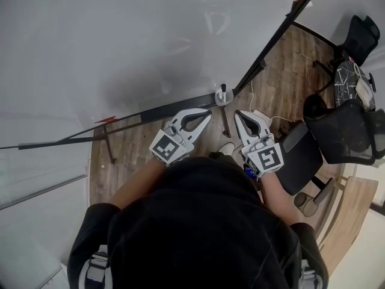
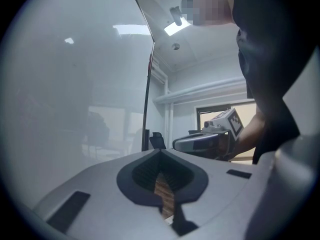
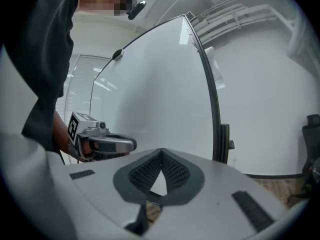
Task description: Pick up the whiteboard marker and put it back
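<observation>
As you stand close over the glossy whiteboard [image 1: 120,53], your left hand-held gripper [image 1: 208,113] and right hand-held gripper [image 1: 237,114] point side by side toward its thin black frame [image 1: 156,112]. Both are smooth, pale-grey shells with curved, beak-like jaws lined in dark ribbed rubber. On each, the tips are pressed together, leaving only a teardrop-shaped gap behind them. Nothing sits in that gap; through it you see only wood-plank floor [image 1: 289,71] and board.

Neither one holds the whiteboard marker, and you cannot place it for sure. A thin red sliver [image 1: 107,120] lies on the lower frame rail, left of your left hand-held gripper, too small to identify. A short pale post [image 1: 222,93] with a dark top stands at the board's corner, just beyond and between the two tips. A black mesh-backed chair [image 1: 346,131] stands to your right.
</observation>
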The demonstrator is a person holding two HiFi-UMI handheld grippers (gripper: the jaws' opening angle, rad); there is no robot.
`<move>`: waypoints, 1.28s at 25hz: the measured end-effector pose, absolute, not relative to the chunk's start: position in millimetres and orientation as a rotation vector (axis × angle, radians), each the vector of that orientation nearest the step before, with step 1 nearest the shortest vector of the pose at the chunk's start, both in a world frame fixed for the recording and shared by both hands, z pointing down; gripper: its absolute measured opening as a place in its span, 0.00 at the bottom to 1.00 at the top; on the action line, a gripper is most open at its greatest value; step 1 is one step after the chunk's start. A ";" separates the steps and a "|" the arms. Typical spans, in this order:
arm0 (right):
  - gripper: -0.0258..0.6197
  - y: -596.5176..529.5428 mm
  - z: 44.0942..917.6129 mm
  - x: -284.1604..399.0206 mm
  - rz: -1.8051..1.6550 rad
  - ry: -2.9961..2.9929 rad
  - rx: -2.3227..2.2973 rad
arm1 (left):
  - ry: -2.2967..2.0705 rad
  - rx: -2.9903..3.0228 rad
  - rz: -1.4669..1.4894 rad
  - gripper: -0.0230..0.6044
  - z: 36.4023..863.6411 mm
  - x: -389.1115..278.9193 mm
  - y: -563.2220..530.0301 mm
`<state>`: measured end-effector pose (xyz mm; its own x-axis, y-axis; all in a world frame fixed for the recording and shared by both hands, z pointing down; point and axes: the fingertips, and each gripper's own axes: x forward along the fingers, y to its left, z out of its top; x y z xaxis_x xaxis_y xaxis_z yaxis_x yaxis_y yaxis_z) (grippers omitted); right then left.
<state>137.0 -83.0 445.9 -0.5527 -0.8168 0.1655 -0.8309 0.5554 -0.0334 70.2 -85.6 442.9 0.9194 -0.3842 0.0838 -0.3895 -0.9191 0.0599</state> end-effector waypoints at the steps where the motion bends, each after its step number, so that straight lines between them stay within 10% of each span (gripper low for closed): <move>1: 0.04 -82.2 446.3 137.1 0.158 -2.655 1.409 | -0.602 3.006 0.114 0.04 443.1 70.9 -85.3; 32: 0.04 -72.9 450.6 125.7 0.192 -2.688 1.325 | -0.607 2.996 0.142 0.04 449.7 68.3 -80.5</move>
